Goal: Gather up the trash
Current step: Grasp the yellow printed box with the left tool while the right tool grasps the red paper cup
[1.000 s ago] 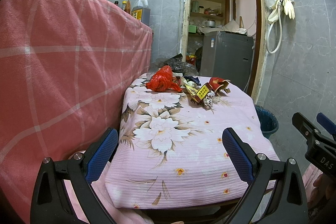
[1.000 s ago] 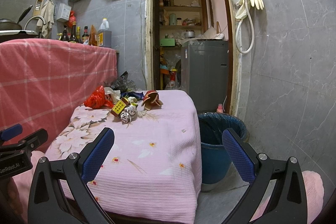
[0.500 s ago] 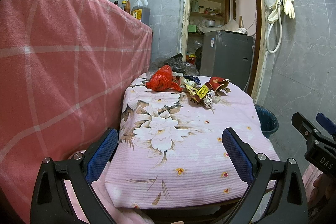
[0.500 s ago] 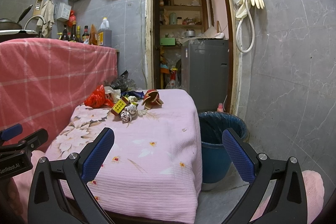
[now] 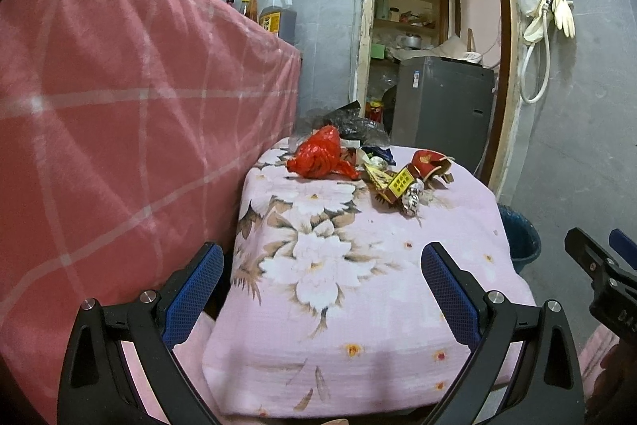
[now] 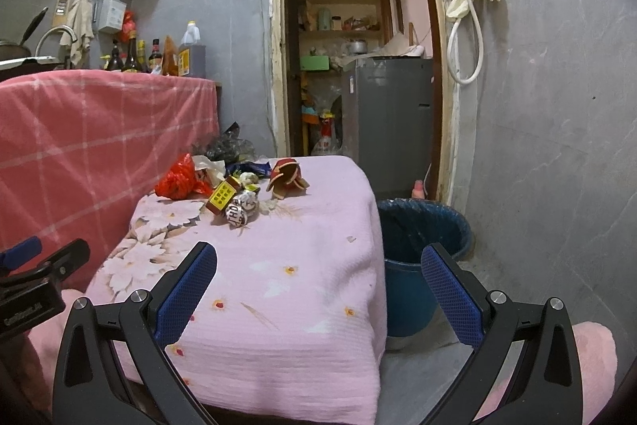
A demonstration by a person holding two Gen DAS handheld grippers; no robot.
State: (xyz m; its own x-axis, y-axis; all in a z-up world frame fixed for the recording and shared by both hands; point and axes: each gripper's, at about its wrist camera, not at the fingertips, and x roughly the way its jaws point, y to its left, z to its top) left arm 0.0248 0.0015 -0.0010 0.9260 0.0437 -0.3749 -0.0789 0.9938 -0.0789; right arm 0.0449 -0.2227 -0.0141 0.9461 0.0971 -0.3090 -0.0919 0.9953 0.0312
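Trash lies in a heap at the far end of a small table covered with a pink floral cloth (image 5: 358,285) (image 6: 278,285). A crumpled red plastic bag (image 5: 320,156) (image 6: 179,180), a yellow-labelled box (image 5: 398,182) (image 6: 223,198), a crumpled white wrapper (image 5: 412,200) (image 6: 241,210) and a torn red carton (image 5: 432,164) (image 6: 284,178) make up the pile. A blue bin (image 6: 422,249) (image 5: 517,237) with a dark liner stands on the floor to the right of the table. My left gripper (image 5: 322,291) and right gripper (image 6: 318,289) both stand open and empty over the near end, well short of the pile.
A counter draped in a pink checked blanket (image 5: 119,126) runs along the left, with bottles (image 6: 159,56) on top. Behind the table an open doorway shows a grey appliance (image 6: 390,114) and shelves. Rubber gloves and a hose (image 6: 473,6) hang on the right wall.
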